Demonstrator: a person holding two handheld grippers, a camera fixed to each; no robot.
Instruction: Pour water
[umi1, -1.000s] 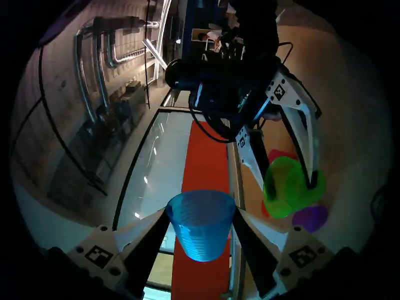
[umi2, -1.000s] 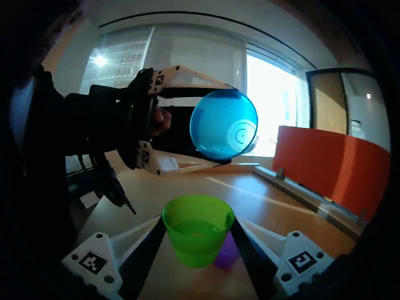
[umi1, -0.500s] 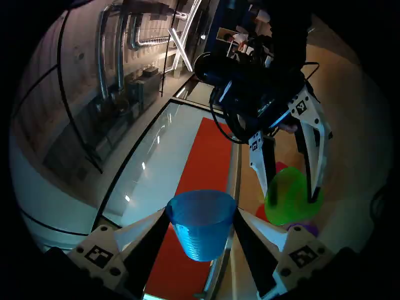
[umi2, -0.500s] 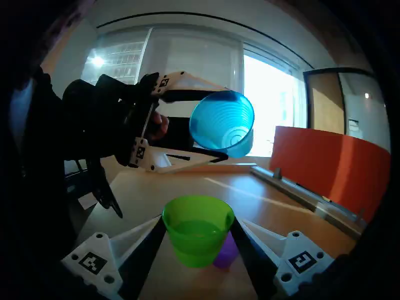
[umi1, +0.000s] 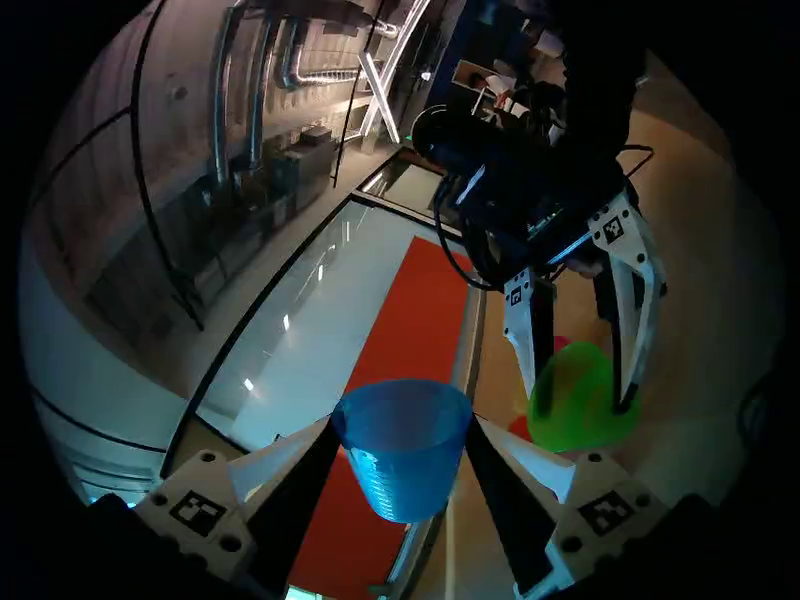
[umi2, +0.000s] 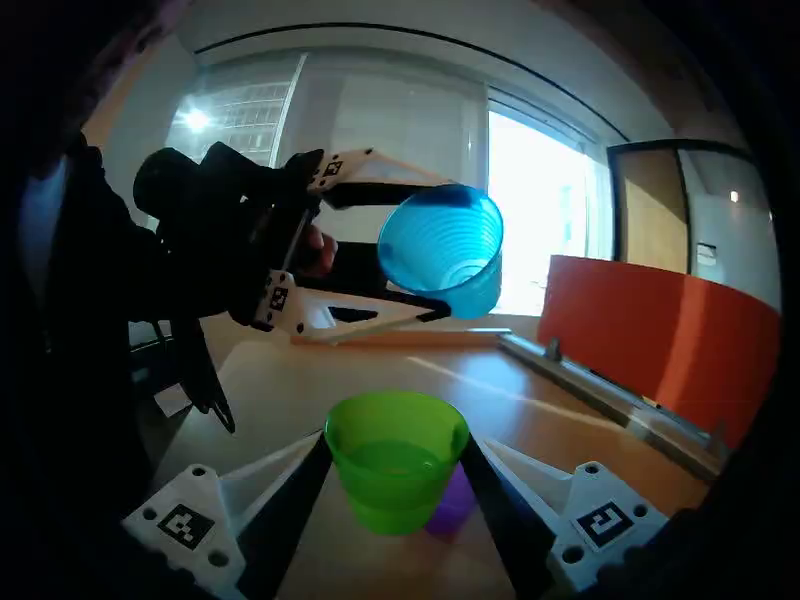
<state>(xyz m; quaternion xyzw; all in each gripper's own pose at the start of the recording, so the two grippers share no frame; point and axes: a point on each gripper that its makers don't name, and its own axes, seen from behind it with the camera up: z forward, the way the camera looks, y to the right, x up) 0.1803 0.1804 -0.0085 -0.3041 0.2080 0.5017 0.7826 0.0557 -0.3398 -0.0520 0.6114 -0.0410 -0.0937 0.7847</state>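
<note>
A translucent blue plastic cup (umi1: 402, 470) is pinched by the left tongs (umi1: 400, 432), a translucent green plastic cup (umi2: 397, 480) by the right tongs (umi2: 397, 447).

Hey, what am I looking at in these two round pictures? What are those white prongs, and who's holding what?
No robot here: a person holds a two-finger gripper in each hand, and each carries a fisheye camera looking along its own white fingers. In the left gripper view, the left gripper is shut on a blue cup. In the right gripper view, the right gripper is shut on a green cup that seems to hold some water; farther off, the blue cup is tipped toward the camera above a wooden table. A purple cup stands just behind the green one, and an orange panel runs along the table's edge.
</note>
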